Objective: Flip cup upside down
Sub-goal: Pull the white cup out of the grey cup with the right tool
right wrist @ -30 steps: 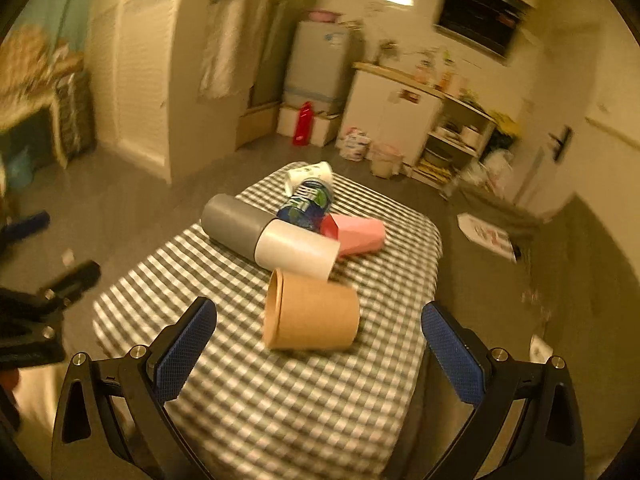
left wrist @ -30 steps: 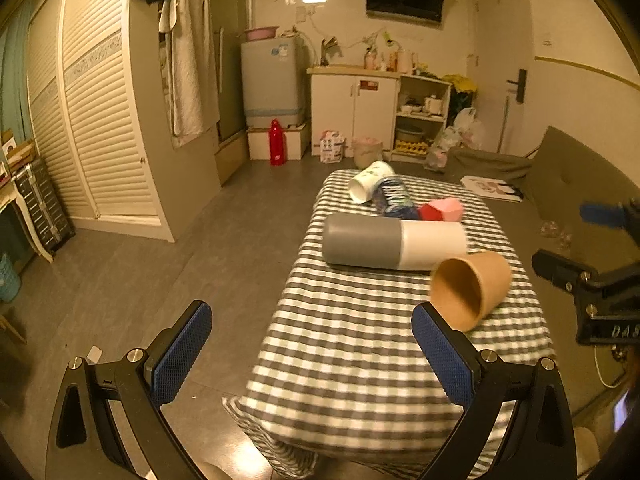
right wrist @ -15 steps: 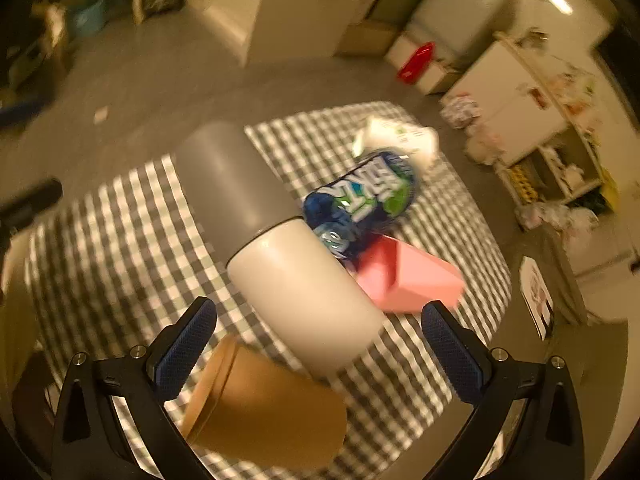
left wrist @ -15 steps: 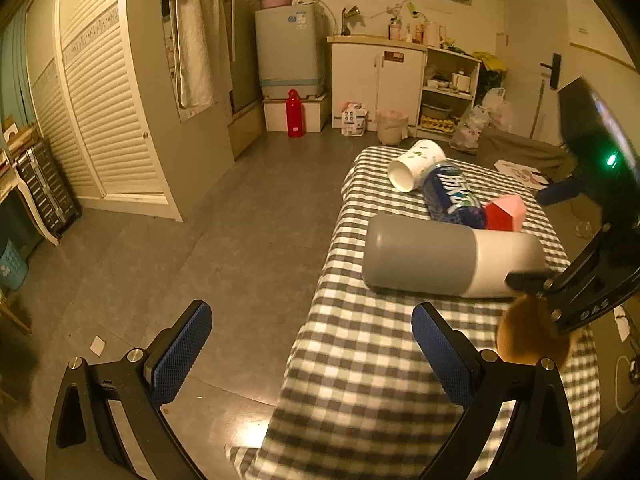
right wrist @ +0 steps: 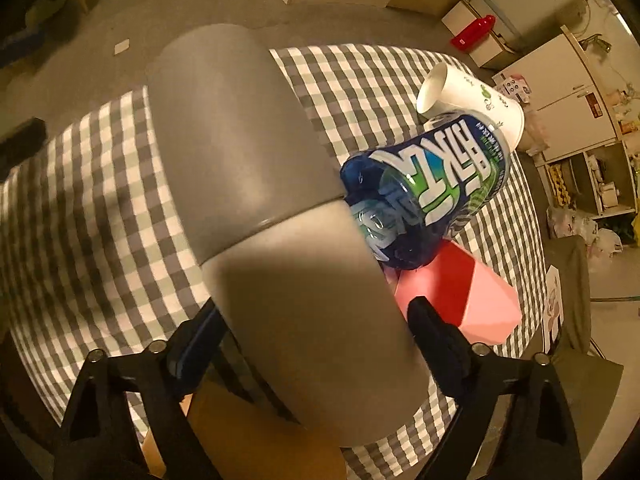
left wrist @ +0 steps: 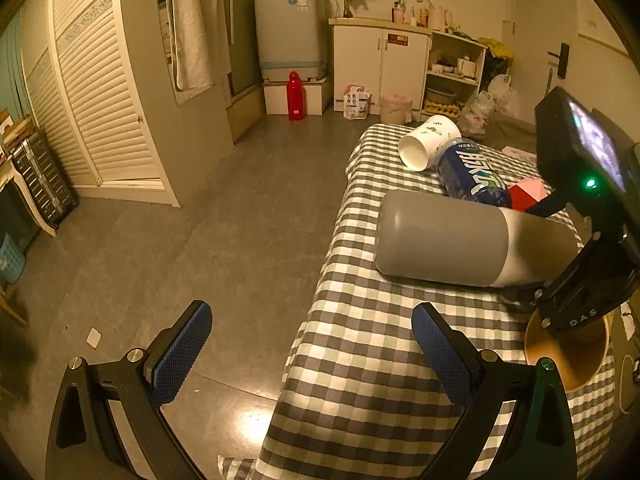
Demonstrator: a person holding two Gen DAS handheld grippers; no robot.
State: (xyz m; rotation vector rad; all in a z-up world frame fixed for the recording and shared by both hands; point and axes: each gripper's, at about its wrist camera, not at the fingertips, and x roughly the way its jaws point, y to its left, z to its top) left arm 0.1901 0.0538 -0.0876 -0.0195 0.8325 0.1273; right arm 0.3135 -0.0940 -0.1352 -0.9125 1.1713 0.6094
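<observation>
A brown paper cup lies on its side on the checked tablecloth (left wrist: 360, 360). In the left wrist view its open mouth (left wrist: 568, 356) faces me at the right, just under my right gripper's body (left wrist: 588, 280). In the right wrist view the cup (right wrist: 248, 440) sits low between and below the fingers, partly hidden. My right gripper (right wrist: 316, 328) straddles the white end of a grey-and-white cylinder (right wrist: 288, 240); its jaws have narrowed and I cannot tell what they touch. My left gripper (left wrist: 308, 356) is open and empty at the table's near left edge.
On the table beyond the cylinder (left wrist: 460, 236) lie a blue labelled bottle (left wrist: 472, 176), a white paper cup (left wrist: 428, 142) on its side and a red-and-pink box (right wrist: 460, 300). Bare floor is left of the table. Cabinets and a washing machine (left wrist: 290, 36) stand at the back.
My right gripper has dropped low over the cylinder and brown cup, and its jaws have narrowed. The left gripper has drifted left, off the table's edge.
</observation>
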